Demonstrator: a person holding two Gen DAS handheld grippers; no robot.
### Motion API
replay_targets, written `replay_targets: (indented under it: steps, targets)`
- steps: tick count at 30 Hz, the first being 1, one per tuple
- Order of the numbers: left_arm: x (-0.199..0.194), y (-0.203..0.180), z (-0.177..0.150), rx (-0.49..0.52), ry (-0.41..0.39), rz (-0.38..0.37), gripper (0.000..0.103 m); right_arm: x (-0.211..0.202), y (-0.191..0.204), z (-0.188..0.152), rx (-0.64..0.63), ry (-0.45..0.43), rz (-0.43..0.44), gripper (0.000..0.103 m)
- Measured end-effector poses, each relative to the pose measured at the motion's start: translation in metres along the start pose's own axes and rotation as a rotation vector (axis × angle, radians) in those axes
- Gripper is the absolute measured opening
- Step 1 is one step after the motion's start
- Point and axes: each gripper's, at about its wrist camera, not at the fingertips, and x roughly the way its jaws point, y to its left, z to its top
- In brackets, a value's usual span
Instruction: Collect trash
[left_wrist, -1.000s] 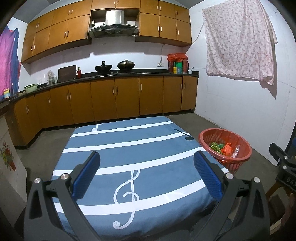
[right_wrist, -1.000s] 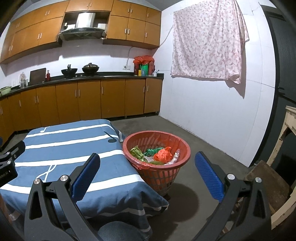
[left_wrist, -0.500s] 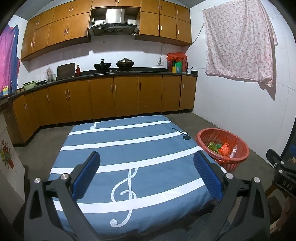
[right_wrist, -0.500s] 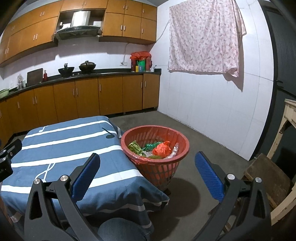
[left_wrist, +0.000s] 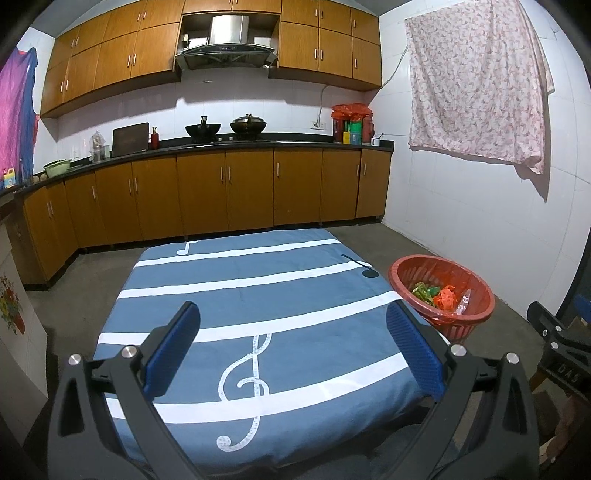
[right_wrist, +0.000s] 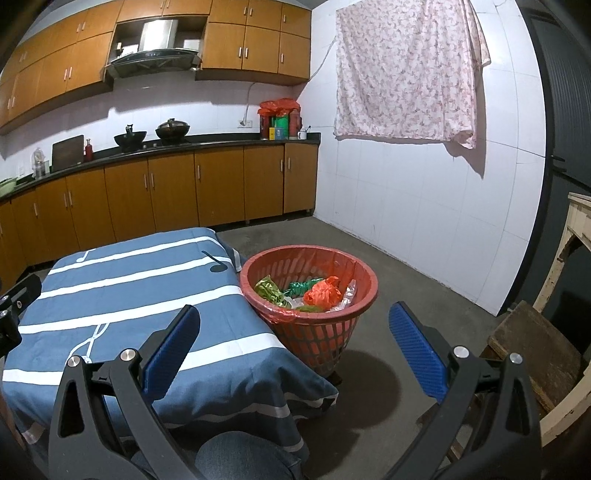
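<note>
The trash (right_wrist: 314, 293), crumpled green, orange and clear wrappers, lies inside the red basket (right_wrist: 354, 273), which stands on the floor just beside the right edge of the table. The table's blue striped cloth (left_wrist: 258, 295) with its music notes shows nothing left on it, though the near edge is hidden behind the grippers, so a small scrap there cannot be ruled out. The left gripper (left_wrist: 293, 345) hangs over the near part of the cloth, fingers spread wide and holding nothing. The right gripper (right_wrist: 293, 347) is near the basket, likewise released and empty. Collecting looks finished or nearly so; the next move calls for checking cloth and floor for stray pieces.
</note>
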Motion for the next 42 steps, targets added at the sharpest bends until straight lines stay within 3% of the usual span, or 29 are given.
replay_targets:
  steps: [42]
  targets:
    - [-0.0009,-0.0064,-0.0042,-0.021,0.019,0.018,0.099,-0.0001,0.0001,-0.0012,0.0,0.003,0.0,0.101]
